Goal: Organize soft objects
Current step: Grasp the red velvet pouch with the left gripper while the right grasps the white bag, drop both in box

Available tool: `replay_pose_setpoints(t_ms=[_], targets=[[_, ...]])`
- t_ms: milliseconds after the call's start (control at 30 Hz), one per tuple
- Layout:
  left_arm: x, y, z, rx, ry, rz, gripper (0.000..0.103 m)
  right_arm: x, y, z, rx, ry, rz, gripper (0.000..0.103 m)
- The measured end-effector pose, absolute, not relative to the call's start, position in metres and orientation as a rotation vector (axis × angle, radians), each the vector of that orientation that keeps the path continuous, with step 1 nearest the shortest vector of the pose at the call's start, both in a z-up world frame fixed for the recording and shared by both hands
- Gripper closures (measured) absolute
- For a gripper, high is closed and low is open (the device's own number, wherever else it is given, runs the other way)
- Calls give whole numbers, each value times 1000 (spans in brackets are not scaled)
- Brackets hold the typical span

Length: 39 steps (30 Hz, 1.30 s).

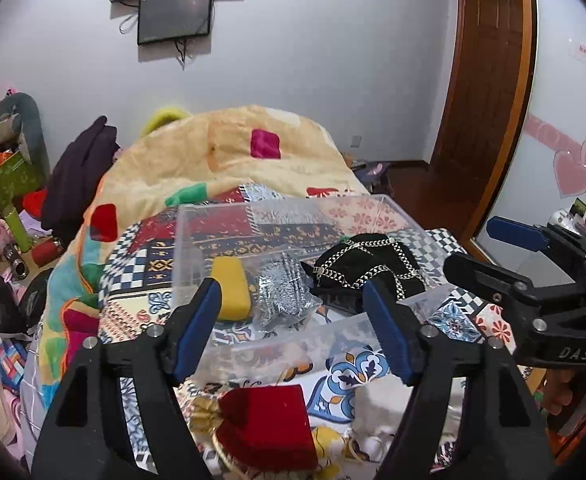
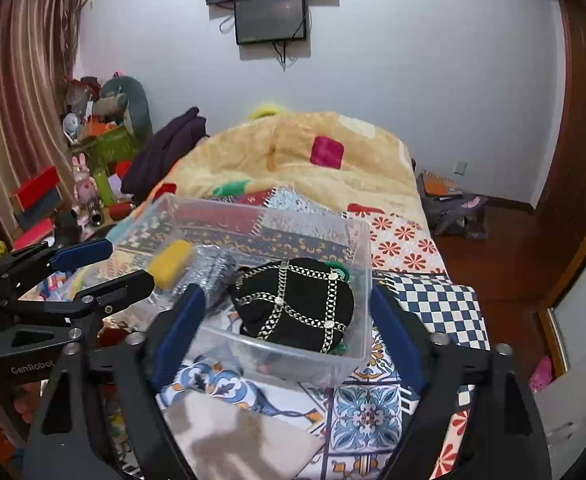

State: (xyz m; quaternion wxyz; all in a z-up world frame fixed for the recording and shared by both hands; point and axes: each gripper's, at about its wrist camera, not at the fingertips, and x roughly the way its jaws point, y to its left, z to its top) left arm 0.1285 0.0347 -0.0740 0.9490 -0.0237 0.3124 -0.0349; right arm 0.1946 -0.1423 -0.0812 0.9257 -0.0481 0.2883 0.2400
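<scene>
A clear plastic bin [image 1: 197, 236] [image 2: 357, 240] sits on the patterned bedspread. Inside lie a yellow sponge [image 1: 231, 290] [image 2: 171, 258], a silver shiny pouch [image 1: 283, 292] [image 2: 213, 270] and a black pouch with silver chain trim [image 1: 367, 266] [image 2: 293, 304]. My left gripper [image 1: 293, 328] is open and empty just in front of the bin. A red velvet pouch with gold tie [image 1: 267, 426] lies below it on the bed. My right gripper [image 2: 285, 338] is open and empty, straddling the bin's near wall by the black pouch. A white cloth [image 2: 233, 436] lies beneath it.
A yellow blanket with coloured patches [image 1: 253, 160] is piled behind the bin. Cluttered shelves and toys [image 2: 93, 152] stand at the left. A wooden door [image 1: 489, 80] and bare floor [image 2: 493, 248] are at the right. The bed edge runs along the right.
</scene>
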Motion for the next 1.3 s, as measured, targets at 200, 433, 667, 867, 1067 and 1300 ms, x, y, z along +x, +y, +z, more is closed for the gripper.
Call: replay_pose_setpoints(t_ms=[200,433,667,867,1067,1300], targets=[[101,35,-63,-16,597,-49,10,175,-141,-74,-109,551,515,14],[83,42,-79,9,639,-47,9,158,-137,-87,-129,567,546,12],[81,45,-120,3,742,-39,9,153,-136,-120,-115,663,579,12],[83,48,-148,-25,819,-73,9,153,-136,-147,-98,766,609,12],[92,52,-164,-54,864,-74,9,157,-126,-171,-127,872,646,18],[100,50,-164,-96,866,-108,36,160,-126,-179,-122,908,648,46]])
